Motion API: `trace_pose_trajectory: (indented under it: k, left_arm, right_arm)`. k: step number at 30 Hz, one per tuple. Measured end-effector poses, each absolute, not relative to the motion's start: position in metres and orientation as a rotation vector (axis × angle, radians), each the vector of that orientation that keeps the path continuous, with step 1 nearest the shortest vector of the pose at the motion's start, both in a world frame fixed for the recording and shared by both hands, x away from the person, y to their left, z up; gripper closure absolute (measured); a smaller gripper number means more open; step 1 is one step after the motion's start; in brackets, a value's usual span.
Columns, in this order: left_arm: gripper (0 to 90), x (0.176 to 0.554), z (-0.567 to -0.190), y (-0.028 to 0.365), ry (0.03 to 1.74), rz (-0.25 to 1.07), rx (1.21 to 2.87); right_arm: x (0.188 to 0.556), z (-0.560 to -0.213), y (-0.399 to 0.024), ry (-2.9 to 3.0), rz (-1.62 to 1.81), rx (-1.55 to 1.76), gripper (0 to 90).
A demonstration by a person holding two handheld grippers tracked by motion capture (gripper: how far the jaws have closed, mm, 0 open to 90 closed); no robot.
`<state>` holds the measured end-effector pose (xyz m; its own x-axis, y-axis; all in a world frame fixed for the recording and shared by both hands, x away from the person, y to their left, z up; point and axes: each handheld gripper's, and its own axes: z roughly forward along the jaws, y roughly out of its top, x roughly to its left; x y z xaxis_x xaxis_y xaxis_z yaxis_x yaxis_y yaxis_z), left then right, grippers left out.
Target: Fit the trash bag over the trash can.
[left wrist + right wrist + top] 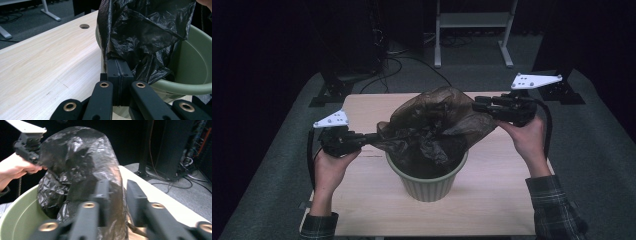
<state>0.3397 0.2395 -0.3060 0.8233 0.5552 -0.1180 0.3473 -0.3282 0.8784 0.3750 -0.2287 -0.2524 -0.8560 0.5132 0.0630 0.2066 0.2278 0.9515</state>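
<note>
In the high view, a pale green ribbed bin (428, 180) stands on the light wooden worktop (492, 200), and a crumpled black plastic bag (432, 125) billows above its mouth, its lower folds hanging down inside. The left gripper (371, 138) comes in from the left, its jaws pinching the bag's left edge just above the rim; the right gripper (476, 106) meets the bag's upper right edge, higher over the worktop. In the left gripper view, the jaws are pressed together on a fold of the bag (140, 35), just beside the bin's rim (180, 87). In the right gripper view, the jaws stand apart with a gap between them; the bag (82, 170) drapes against the left jaw and rises in front of it, while the bin (20, 212) curves below at the left.
</note>
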Motion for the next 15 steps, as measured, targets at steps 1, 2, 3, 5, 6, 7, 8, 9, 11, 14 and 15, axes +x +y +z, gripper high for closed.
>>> trace_pose_trajectory:
  k: [1,2,3,5,6,7,8,9,11,14,15]
  left_arm:
    - [90.0,0.34,-0.306,0.24,0.673,0.243,1.947]
    - [90.0,0.34,-0.306,0.24,0.67,0.237,1.942]
    - [90.0,0.341,-0.306,0.241,0.662,0.225,1.938]
    - [90.0,0.341,-0.306,0.242,0.659,0.209,1.922]
    - [90.0,0.342,-0.305,0.242,0.651,0.196,1.92]
    - [90.0,0.342,-0.305,0.243,0.642,0.175,1.912]
    - [90.0,0.343,-0.305,0.243,0.636,0.161,1.903]
    - [90.0,0.343,-0.304,0.243,0.635,0.157,1.905]
    - [89.9,0.344,-0.304,0.242,0.628,0.149,1.911]
    - [89.9,0.345,-0.304,0.24,0.619,0.135,1.914]
    - [90.0,0.346,-0.304,0.24,0.617,0.131,1.915]
  right_arm:
    - [0.374,-0.253,-0.227,2.244,1.667,0.667,84.2]
    - [0.372,-0.253,-0.227,2.247,1.667,0.652,87.4]
    - [0.37,-0.253,-0.227,2.25,1.665,0.643,89.0]
    - [0.366,-0.253,-0.228,2.254,1.667,0.633,89.6]
    - [0.364,-0.254,-0.229,2.254,1.671,0.632,89.7]
    - [0.362,-0.254,-0.231,2.255,1.674,0.632,89.7]
    - [0.361,-0.254,-0.232,2.262,1.684,0.628,89.7]
    - [0.358,-0.254,-0.233,2.261,1.69,0.62,89.7]
    - [0.352,-0.255,-0.235,2.268,1.704,0.603,89.8]
    - [0.34,-0.256,-0.237,2.285,1.724,0.559,89.8]
    - [0.335,-0.257,-0.236,2.294,1.728,0.545,89.8]
